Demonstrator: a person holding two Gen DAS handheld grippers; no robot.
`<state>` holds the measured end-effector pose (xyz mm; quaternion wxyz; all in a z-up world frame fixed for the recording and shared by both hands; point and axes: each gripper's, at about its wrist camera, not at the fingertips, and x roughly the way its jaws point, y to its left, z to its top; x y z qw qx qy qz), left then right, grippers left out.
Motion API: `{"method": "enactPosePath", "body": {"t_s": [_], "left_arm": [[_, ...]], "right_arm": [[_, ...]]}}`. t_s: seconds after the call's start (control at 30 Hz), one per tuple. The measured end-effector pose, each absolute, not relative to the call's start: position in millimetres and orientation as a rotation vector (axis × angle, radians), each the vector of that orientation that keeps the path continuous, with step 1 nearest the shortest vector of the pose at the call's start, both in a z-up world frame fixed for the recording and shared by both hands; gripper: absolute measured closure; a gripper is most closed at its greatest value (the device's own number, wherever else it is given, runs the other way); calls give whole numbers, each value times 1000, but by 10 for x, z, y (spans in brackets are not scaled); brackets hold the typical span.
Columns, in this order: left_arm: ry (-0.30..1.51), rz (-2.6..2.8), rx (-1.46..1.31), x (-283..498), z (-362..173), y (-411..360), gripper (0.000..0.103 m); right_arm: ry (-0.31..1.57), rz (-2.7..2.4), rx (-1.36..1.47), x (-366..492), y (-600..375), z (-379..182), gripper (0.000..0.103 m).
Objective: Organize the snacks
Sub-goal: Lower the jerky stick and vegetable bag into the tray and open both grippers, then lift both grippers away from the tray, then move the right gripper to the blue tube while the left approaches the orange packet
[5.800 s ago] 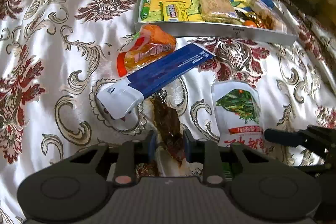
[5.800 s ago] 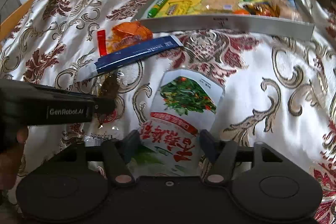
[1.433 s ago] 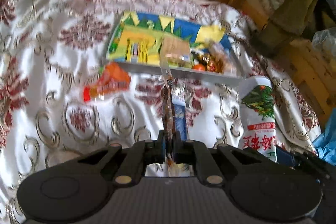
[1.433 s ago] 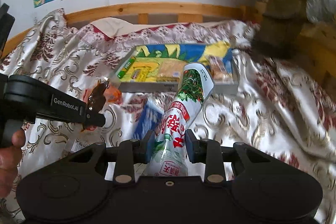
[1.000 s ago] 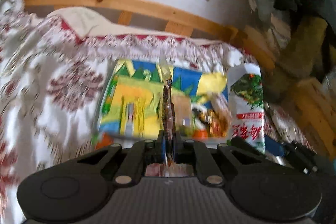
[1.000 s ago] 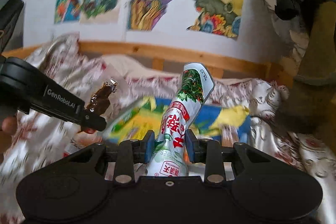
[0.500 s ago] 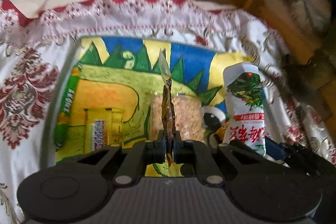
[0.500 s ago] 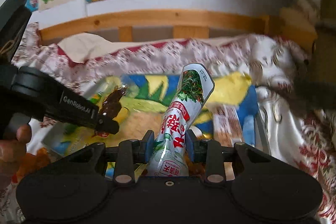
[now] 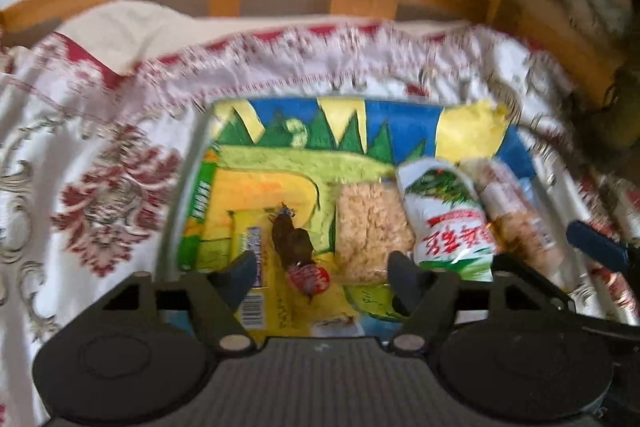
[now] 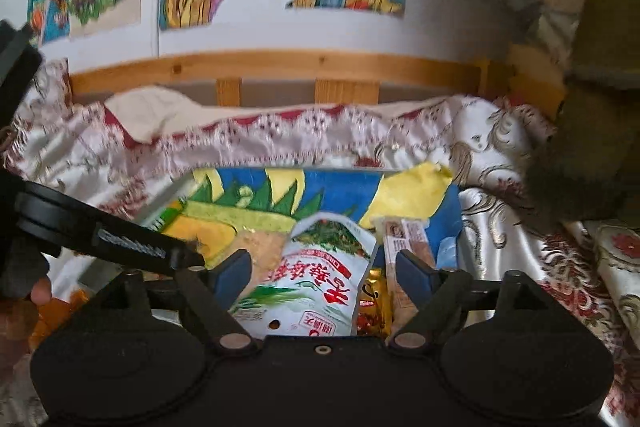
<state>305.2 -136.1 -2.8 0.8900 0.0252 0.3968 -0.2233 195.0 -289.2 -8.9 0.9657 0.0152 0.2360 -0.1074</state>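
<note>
Two grippers hang over the tray, both spread wide and gripping nothing. Only the left wrist view shows the left gripper above one brown snack lying on the tray floor. The right gripper frames one white-green pouch, resting among the tray's right-hand packets.

Blurry brown snack; white-green pouch; blue-yellow-green tray.
</note>
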Motion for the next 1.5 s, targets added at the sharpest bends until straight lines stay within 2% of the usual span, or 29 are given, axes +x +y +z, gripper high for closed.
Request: {"method": "enactPosePath", "body": {"t_s": [0.17,0.23,0.53,0.9,1.23,1.5], "left_arm": [[700,-409,-1,2622,313,-1043,3],[655,-381,-25,2429,416,-896,1],[572,-284,-27,1573,680,-246,0],[623,-218,104,832,671,170,0],[791,-203,165,641,428,243,0],[851,-194,227,668,298,173,0]], "right_arm": [[399,-230,14,1528,-2767,151,7],[368,-232,15,1332,-2705,262,3],[336,-247,110,442,-2378,492,1],[407,-249,140,-298,-2023,467,1],[598,-245,204,-469,-1866,168,1],[715,-212,238,-437,-1778,-8,1]]}}
